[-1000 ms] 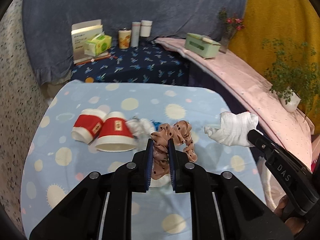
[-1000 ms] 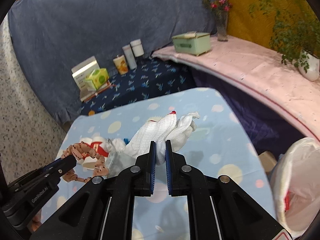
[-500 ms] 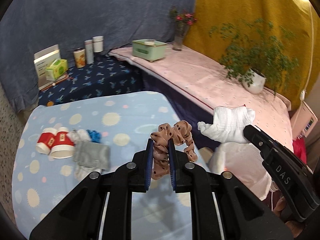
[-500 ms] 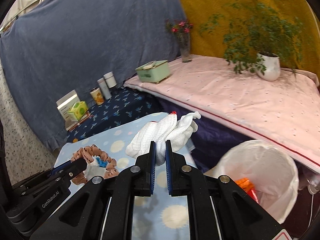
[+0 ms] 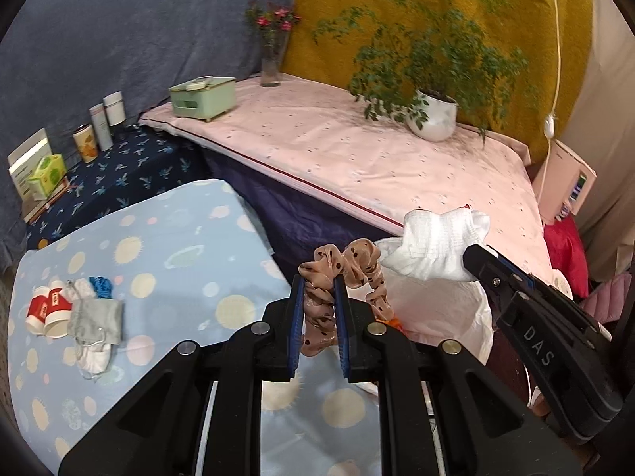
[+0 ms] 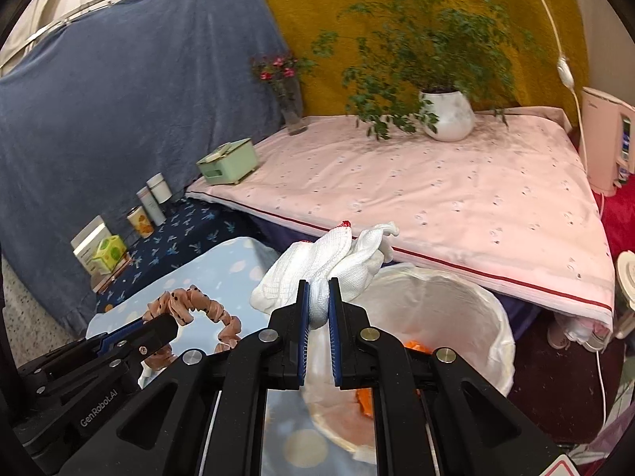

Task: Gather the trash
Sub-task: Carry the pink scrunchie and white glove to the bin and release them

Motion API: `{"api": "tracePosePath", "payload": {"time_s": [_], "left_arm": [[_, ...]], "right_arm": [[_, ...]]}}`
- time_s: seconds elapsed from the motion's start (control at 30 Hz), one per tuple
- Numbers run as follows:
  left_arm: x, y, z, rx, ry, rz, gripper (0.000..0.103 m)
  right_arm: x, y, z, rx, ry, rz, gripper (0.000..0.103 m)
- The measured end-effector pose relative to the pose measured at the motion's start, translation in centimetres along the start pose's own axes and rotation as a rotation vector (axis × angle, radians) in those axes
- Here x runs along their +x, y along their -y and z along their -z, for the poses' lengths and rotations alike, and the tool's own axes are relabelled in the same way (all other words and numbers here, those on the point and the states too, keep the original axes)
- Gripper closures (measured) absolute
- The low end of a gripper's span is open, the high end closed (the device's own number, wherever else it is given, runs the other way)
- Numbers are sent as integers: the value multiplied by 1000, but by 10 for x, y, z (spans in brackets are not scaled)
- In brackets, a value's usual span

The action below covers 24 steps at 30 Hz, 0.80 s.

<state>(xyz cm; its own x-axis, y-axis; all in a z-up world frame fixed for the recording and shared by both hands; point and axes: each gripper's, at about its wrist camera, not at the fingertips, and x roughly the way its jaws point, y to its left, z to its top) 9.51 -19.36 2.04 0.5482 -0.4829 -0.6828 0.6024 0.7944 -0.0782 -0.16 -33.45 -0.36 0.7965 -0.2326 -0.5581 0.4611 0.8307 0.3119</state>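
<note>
- Since a second ago both views have swung off the spotted blue surface [image 5: 170, 246] toward the bin: the paper cups and cloth scraps that lay just ahead of the left jaws now sit far off to their left, and the bin has come in under the jaw tips.
- The left gripper [image 5: 319, 281] has its jaws narrow, clamped on the scrunchie [image 5: 345, 273]; one gathered stretch runs down between the blue pads, and the rest loops up and over to the right of the jaws.
- The scrunchie is thin, crinkled fabric, dusty pink with dark dots, ruffled into a ring.
- The right gripper [image 6: 317, 289] has its jaws narrow too, pinching the white glove [image 6: 317, 265]; the bulk of it bunches above and ahead of the jaw tips, with limp fingers trailing to the right.
- The glove is coarse knitted cotton with a ribbed weave and a speck of red at one edge.
- The bin [image 6: 476, 297] lies below and just beyond the right jaws, and below and to the right of the left jaws; it is round, lined with a thin white plastic bag, and something orange lies inside.
- Well to the left of the left jaws, on the surface, lie two red-and-white paper cups [image 5: 47, 311] on their sides, a grey cloth pouch [image 5: 97, 315], a white scrap and a bit of blue.
</note>
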Motion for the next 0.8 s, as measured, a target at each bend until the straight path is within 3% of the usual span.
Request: {"api": "tracePosePath", "payload": {"time_s": [0.57, 0.6, 0.7, 0.8], "left_arm": [[43, 53, 6, 75, -88, 70, 84], [44, 55, 6, 75, -86, 70, 77], [43, 55, 6, 68, -58, 44, 36], [42, 51, 5, 63, -42, 26, 33]], "right_arm": [[9, 59, 13, 89, -30, 72, 94], [10, 60, 13, 90, -31, 73, 94], [11, 61, 13, 97, -33, 80, 87], [11, 61, 12, 104, -29, 83, 82]]}}
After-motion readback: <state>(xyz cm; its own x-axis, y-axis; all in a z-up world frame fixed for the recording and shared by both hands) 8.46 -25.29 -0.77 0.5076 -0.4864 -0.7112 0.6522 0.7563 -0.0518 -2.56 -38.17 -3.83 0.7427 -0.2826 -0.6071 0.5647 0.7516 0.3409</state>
